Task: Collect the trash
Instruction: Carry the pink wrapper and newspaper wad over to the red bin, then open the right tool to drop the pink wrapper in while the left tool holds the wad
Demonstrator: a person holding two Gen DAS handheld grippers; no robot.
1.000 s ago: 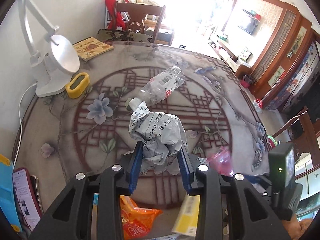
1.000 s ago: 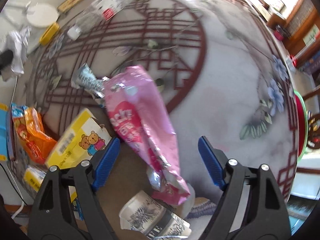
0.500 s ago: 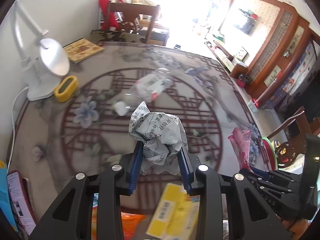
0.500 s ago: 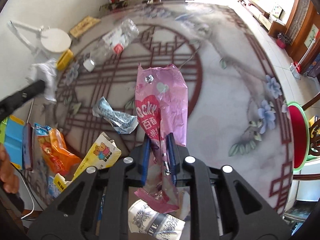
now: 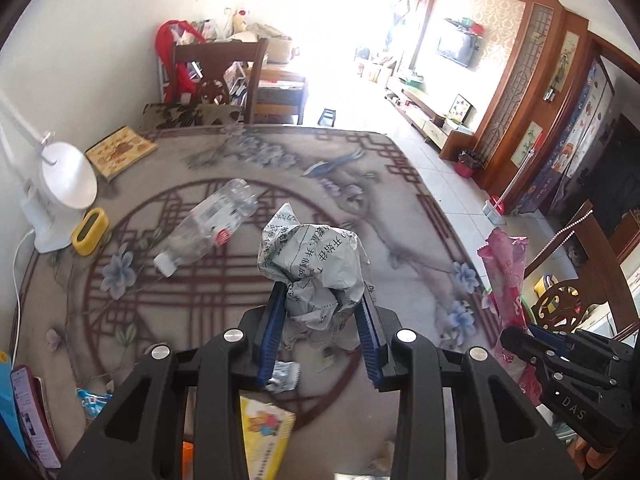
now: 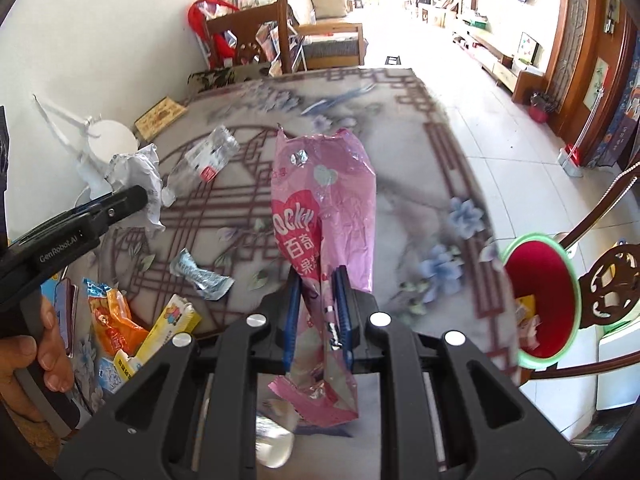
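Note:
My left gripper [image 5: 322, 312] is shut on a crumpled ball of printed paper [image 5: 316, 268] and holds it above the table. It also shows in the right wrist view [image 6: 136, 178]. My right gripper [image 6: 318, 292] is shut on a pink snack wrapper [image 6: 324, 208], held upright above the table; the wrapper also shows in the left wrist view [image 5: 506, 276]. A red bin with a green rim [image 6: 540, 300] stands on the floor past the table's right edge. An empty plastic bottle [image 5: 208, 224], a silver wrapper [image 6: 200, 276], a yellow carton [image 6: 168, 328] and an orange bag [image 6: 114, 328] lie on the table.
The patterned tablecloth [image 5: 380, 208] covers the table. A white desk lamp [image 5: 60, 184], a yellow holder [image 5: 90, 232] and a book [image 5: 120, 152] sit at the left. A phone [image 5: 34, 412] lies at the near left edge. Wooden chairs [image 5: 236, 76] stand behind and to the right.
My right gripper shut on the pink wrapper and lifted it off the table. Both grippers rose and tilted up, toward the table's right side. The left still holds the paper ball.

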